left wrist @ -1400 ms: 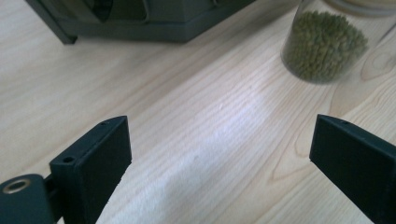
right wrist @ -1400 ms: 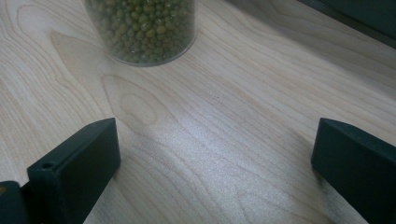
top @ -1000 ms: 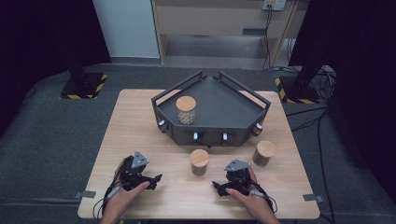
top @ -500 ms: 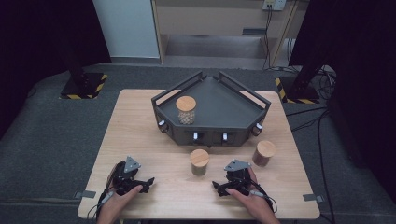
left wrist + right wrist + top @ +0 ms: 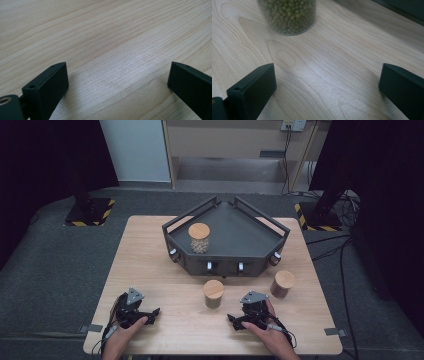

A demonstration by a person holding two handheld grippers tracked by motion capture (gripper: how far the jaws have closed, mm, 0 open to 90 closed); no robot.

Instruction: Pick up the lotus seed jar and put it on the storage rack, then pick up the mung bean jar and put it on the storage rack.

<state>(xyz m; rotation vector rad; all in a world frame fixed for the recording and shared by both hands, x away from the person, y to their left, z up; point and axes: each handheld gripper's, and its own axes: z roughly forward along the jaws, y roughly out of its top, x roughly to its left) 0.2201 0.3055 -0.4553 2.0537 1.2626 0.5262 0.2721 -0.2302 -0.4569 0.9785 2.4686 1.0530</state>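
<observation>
Three jars are out: one with a wooden lid stands inside the dark tray (image 5: 260,227) at the centre of the high view, the jar in the tray (image 5: 199,238); a jar of green beans (image 5: 213,293) sits on the table (image 5: 150,250) just below the tray's front wall; a third jar (image 5: 282,284) stands to its right. Since a second ago the left gripper (image 5: 150,312) has drawn back toward the lower left edge and sunk onto the wood, its jaws having just been opening a little, now wide with nothing between them. That reads to me as a reset after placing one jar. The right gripper (image 5: 234,319) rests low at lower centre-right, jaws wide and empty, aimed at the bean jar, which looms close ahead in its own view. Both hands lie flat, wrists level.
</observation>
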